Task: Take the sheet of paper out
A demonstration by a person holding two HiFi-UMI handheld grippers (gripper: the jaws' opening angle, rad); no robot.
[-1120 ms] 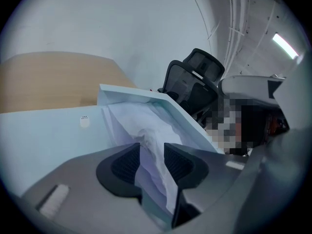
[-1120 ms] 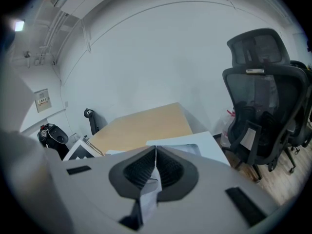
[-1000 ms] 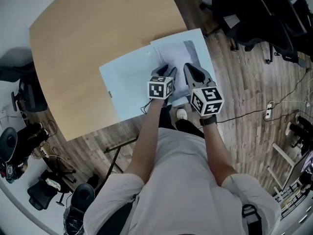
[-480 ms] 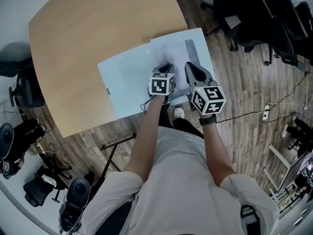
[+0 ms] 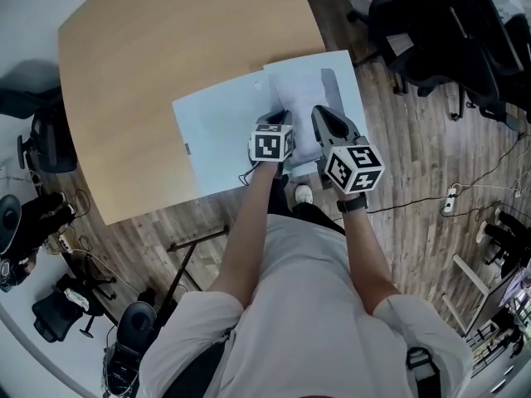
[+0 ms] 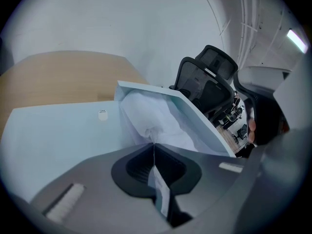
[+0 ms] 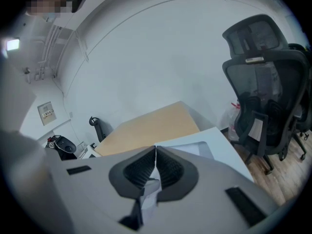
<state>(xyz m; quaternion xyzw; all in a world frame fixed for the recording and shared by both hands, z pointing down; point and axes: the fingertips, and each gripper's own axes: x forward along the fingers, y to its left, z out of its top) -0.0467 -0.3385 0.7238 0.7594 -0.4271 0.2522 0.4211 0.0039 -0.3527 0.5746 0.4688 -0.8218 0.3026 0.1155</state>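
Head view looks steeply down; gripper views closely share the table (image 5: 166,73).

1. The table (image 5: 149,73) is bare wood on the side away from the person, so there is lots of room there.
2. The open folder (image 5: 216,139) covers the near corner.
3. Its flap (image 6: 196,116) is tilted up just beside the left gripper (image 5: 279,119) and blocks that side.
4. The right gripper (image 5: 322,113) is close, so only a thin gap lies between the two.
5. Black chairs (image 5: 440,31) stand near the table.
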